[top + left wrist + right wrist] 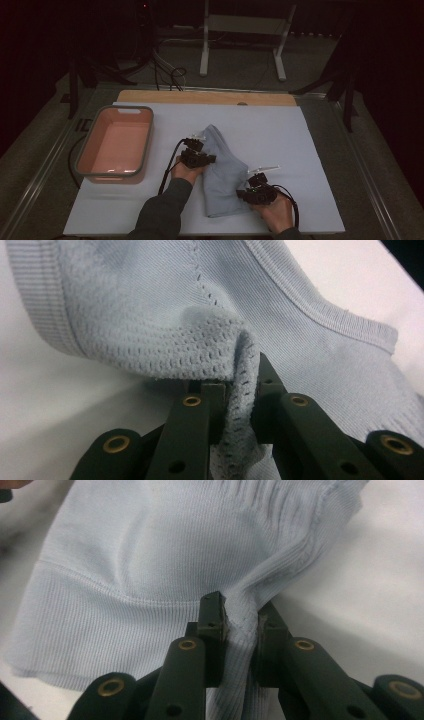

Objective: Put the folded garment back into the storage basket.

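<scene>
A light blue knitted garment (222,172) lies folded on the white table cover (280,135). My left gripper (199,150) is at its left edge, shut on a pinched fold of the garment (235,365). My right gripper (257,187) is at its lower right edge, shut on a ribbed hem of the garment (240,615). In both gripper views the fabric bunches up between the black jaws.
A pink tub with a grey rim (116,145) stands at the left of the table. A wooden board edge (200,96) runs along the back. A white frame (245,30) stands on the floor beyond. Bare table cover lies to the right.
</scene>
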Demonstrator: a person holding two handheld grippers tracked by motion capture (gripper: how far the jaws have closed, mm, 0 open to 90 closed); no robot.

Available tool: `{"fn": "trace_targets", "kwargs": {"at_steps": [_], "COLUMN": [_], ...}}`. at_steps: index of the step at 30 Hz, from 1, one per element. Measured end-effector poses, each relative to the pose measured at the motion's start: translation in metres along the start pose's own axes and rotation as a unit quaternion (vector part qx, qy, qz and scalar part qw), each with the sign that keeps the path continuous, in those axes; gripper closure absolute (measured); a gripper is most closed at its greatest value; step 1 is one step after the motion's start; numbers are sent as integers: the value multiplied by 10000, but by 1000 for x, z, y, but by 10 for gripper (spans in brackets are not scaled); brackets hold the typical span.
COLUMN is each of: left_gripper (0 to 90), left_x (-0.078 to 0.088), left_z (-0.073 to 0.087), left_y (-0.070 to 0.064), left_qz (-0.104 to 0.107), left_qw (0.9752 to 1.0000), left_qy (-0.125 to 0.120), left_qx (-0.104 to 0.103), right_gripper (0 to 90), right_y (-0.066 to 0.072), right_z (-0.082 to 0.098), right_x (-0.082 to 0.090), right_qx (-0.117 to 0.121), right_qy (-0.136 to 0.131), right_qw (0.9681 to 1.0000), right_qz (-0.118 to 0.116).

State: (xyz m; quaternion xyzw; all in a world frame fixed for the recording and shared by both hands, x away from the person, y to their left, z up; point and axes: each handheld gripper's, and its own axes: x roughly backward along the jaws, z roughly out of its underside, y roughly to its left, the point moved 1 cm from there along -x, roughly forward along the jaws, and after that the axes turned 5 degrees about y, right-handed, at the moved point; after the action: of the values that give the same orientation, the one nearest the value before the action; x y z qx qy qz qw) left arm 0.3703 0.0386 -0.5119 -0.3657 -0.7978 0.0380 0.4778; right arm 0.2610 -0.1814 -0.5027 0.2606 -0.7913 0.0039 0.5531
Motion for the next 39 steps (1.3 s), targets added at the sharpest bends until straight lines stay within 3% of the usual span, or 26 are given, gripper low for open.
{"fn": "trace_targets", "kwargs": {"at_steps": [7,17,39], "left_gripper": [828,827,827], "left_x": [9,24,52], "left_z": [-1,-5,-18], "left_y": [1,3,9], "left_qz": [11,2,7], "left_qw": [9999,9997,9990], "left_qy": [-119,-219,-445], "left_qx": [-20,-48,-46], "right_gripper": [791,792,792], "right_y": [1,9,24], "right_z": [-2,-9,-28], "right_x": [5,8,15], "right_qx": [-40,77,232], "right_qy": [-119,-227,-364], "right_qw": [9996,9989,9979], "right_qz": [-239,-396,-491]}}
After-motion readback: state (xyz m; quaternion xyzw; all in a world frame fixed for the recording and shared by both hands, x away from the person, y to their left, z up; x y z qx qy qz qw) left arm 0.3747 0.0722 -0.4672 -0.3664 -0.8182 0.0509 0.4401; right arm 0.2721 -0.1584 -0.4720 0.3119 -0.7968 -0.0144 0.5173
